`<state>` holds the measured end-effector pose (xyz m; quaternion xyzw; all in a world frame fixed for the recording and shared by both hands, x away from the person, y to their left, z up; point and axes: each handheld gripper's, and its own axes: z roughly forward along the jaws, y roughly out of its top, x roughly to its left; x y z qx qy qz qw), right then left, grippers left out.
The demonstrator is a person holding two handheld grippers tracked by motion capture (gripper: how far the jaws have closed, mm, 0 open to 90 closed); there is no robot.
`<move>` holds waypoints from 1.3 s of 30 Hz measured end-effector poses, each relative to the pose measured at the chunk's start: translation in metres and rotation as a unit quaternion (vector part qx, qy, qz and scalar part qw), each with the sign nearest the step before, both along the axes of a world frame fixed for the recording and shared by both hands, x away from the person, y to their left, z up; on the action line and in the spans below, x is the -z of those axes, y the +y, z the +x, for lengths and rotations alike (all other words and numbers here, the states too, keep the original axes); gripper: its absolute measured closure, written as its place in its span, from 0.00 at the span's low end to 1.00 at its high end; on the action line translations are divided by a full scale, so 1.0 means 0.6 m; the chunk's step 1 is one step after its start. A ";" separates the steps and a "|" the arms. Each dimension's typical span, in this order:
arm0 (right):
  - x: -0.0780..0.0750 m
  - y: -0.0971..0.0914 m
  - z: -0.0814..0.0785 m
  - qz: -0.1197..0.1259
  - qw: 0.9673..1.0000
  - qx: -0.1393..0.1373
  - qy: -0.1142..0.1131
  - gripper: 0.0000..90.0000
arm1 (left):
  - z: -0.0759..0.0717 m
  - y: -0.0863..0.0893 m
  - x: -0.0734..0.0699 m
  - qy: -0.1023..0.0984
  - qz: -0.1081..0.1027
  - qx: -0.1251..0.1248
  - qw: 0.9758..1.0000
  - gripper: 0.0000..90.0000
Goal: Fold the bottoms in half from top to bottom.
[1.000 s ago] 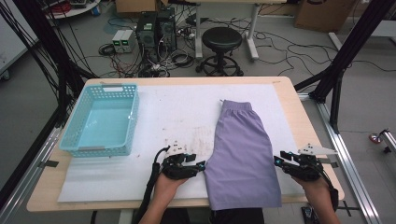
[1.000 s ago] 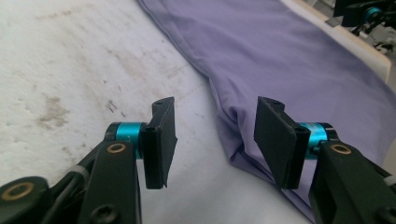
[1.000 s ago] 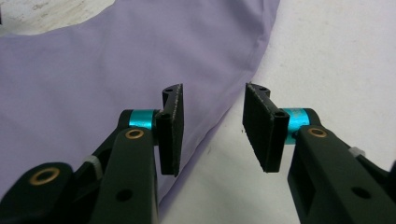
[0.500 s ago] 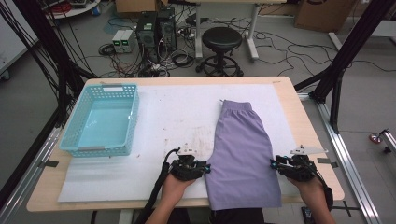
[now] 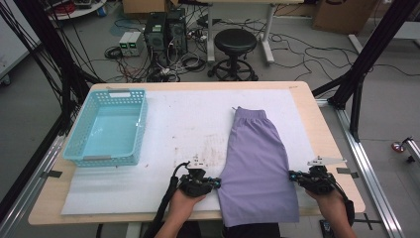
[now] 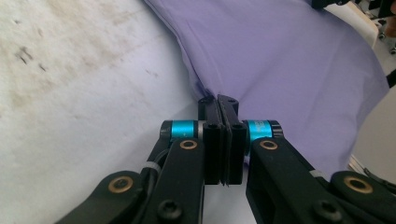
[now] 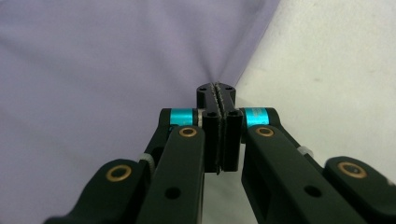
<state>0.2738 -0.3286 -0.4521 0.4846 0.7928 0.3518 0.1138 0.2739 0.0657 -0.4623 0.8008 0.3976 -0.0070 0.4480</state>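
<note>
Both claws have just been closing and now pinch the purple shorts (image 5: 257,163), the left claw (image 5: 217,183) on the edge at its tip, the right claw (image 5: 292,175) likewise, holding soft, light, limp cloth flat on the tabletop (image 5: 198,114).

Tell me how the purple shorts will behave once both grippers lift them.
The purple shorts will probably sag in the middle: thin cloth, pinched only at its side edges by the left gripper and right gripper. Likely light. The free waistband end may drag.
</note>
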 end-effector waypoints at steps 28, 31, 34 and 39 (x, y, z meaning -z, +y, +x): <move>-0.011 0.014 0.008 0.011 0.999 0.021 -0.042 0.69 | 0.061 -0.025 -0.012 -0.031 -0.007 -0.025 0.999 0.62; -0.001 0.022 0.027 0.008 0.999 0.018 -0.031 0.78 | 0.063 -0.041 -0.005 -0.029 0.010 -0.015 0.999 0.69; 0.007 0.026 0.034 0.002 0.999 0.021 -0.024 0.87 | 0.054 -0.055 -0.002 -0.050 0.032 -0.001 0.998 0.85; 0.008 0.022 0.028 0.008 0.999 0.024 -0.020 0.99 | 0.048 -0.057 -0.003 -0.053 0.041 -0.005 0.998 0.97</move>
